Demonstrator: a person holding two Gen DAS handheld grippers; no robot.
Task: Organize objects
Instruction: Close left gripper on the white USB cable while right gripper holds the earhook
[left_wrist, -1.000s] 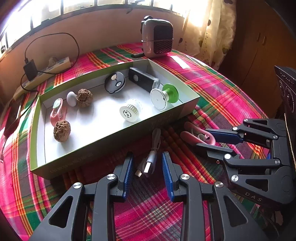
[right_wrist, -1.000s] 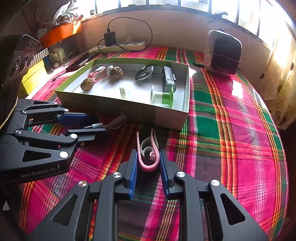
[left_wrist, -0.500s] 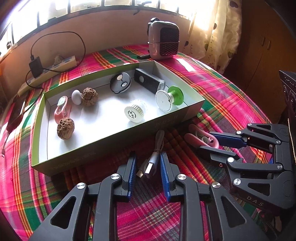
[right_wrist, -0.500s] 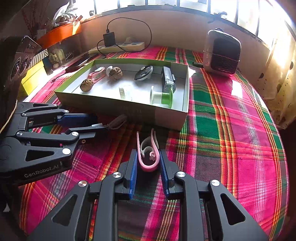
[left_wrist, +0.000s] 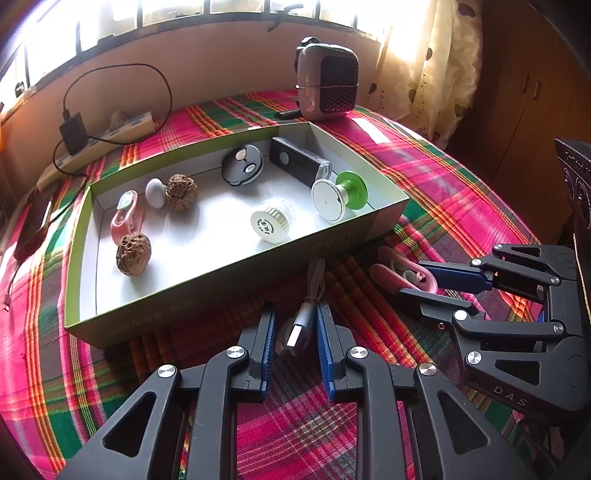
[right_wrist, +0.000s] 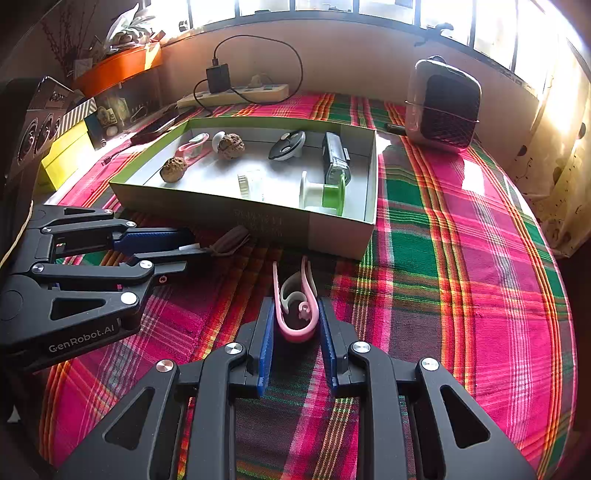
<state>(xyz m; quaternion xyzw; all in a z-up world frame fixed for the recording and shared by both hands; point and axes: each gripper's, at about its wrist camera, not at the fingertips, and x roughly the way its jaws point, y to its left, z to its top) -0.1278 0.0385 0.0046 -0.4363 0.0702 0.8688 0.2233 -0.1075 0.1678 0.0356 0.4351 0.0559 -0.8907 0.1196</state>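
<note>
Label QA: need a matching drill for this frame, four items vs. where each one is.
Items:
1. USB cable
2. pink clip
3. green spool
4. power strip

Places:
A. inside the box
B. between the right gripper's jaws
C. on the cloth by the wall
D. between the left gripper's jaws

Pairs: 1-D, 2-B, 3-A, 4-C

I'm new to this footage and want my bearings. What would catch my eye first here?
The green-rimmed box in the middle of the bright plaid cloth, holding walnuts and small gadgets. In front of it the left gripper has just been closing around a USB cable, and the right gripper clamps a pink clip.
</note>
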